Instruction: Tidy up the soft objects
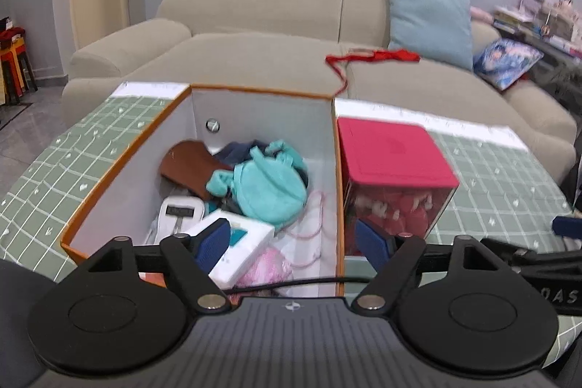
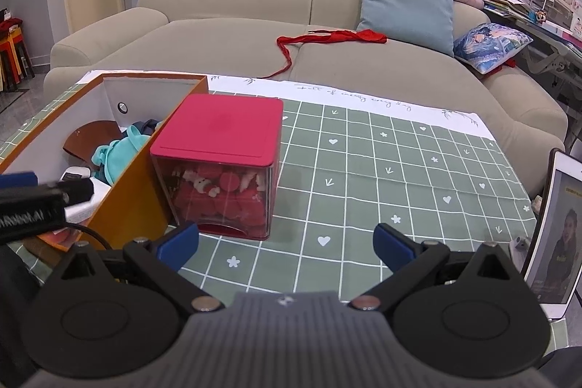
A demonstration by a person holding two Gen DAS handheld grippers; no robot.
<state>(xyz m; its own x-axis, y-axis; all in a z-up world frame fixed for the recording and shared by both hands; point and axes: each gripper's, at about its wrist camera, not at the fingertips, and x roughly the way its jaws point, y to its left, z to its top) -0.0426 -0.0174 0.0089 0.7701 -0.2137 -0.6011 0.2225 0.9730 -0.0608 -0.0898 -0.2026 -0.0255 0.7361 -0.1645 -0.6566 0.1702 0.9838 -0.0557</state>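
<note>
The left gripper hangs over the near end of the orange box, jaws spread wide with nothing between the blue pads. No earlier motion can be told here. Inside the box, going from its left wall rightward: a brown leather piece toward the far corner, a white tagged item in front of it, a white carton at the near end, a teal plush pouch heaped in the middle, and pink mesh fabric against the right wall. Touching the box's right wall outside stands the red-lidded clear cube, filled with red plush toys. Right of the box, the right gripper hovers over the green checked tablecloth, jaws wide and empty.
</note>
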